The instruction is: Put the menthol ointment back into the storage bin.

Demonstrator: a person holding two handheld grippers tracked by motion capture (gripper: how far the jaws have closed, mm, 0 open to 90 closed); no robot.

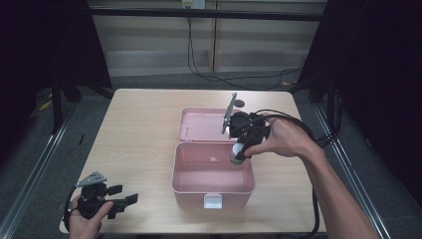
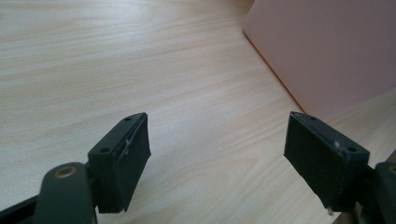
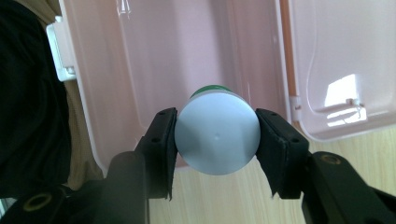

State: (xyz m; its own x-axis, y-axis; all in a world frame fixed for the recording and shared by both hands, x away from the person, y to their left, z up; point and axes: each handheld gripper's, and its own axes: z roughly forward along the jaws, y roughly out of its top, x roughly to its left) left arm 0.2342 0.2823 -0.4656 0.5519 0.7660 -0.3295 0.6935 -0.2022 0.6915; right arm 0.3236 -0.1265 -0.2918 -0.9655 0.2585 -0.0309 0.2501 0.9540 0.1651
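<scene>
Your right claw point(image 3: 217, 140) is clamped on a small cylindrical bottle point(image 3: 217, 133), one jaw pressed to each side of its round white end; a green band shows just behind that end in the right gripper view. In the high view the same right claw point(image 1: 239, 152) holds the bottle point(image 1: 237, 153) pointing downward over the right part of the open pink box point(image 1: 211, 186), above its rim rather than resting on the floor of it. Whether the bottle touches the box wall cannot be told. Your right hand point(image 1: 281, 139) grips the tool from the right side, forearm running off toward the lower right, cable trailing behind.

The box stands near the middle of the desk point(image 1: 134, 129), its white latch point(image 1: 213, 200) on the near wall facing you. Its lid point(image 1: 204, 124) lies folded back flat behind it, hinged along the far edge, inner face up.

Your left claw point(image 2: 217, 154) has its jaws standing wide apart with nothing between them, low over bare desk. The pink box wall point(image 2: 327, 51) lies ahead and to the right of it in the left gripper view, well apart from the jaws. In the high view your left hand point(image 1: 87, 219) holds that left claw point(image 1: 127, 199) at the near left corner of the desk, pointing toward the box.
</scene>
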